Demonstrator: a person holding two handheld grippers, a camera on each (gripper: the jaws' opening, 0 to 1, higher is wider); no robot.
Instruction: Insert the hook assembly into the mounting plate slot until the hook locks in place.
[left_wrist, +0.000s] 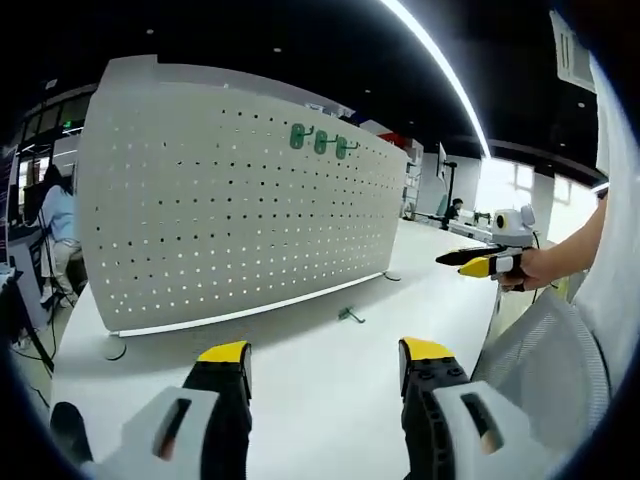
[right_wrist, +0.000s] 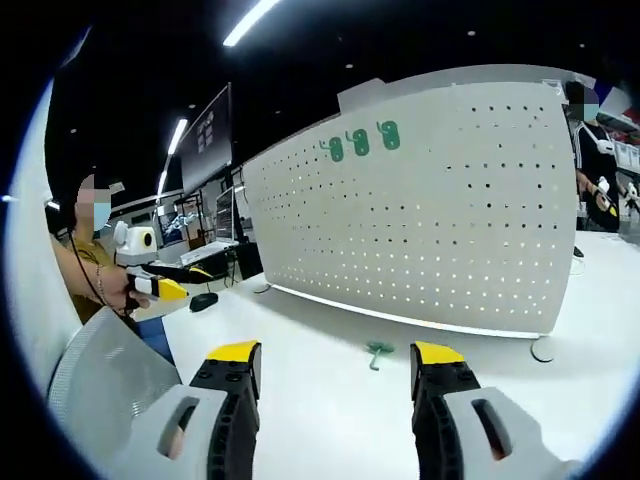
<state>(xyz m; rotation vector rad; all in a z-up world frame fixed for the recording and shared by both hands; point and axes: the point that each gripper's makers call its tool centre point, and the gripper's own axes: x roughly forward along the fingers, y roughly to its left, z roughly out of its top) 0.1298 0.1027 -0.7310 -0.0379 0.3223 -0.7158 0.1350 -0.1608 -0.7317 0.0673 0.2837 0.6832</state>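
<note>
In the left gripper view, the left gripper (left_wrist: 325, 365) stands wide open and empty; the small green metal hook assembly (left_wrist: 350, 315) lies on the white table (left_wrist: 300, 420) just ahead between its jaws, before the upright white perforated mounting plate (left_wrist: 230, 200). In the right gripper view, the right gripper (right_wrist: 335, 370), equally open and empty, has the hook just ahead, stem pointing toward it, so neither seems clearly nearer.

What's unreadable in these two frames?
- Loose green hook on the table: too small in both gripper views to see its shape or which way its tip points.
- Three green hooks on the pegboard: too small to tell whether they are locked.
- Pegboard's back: hidden by the board.
- Left claw and right claw: bodies cut off by the bottom edge.
</note>
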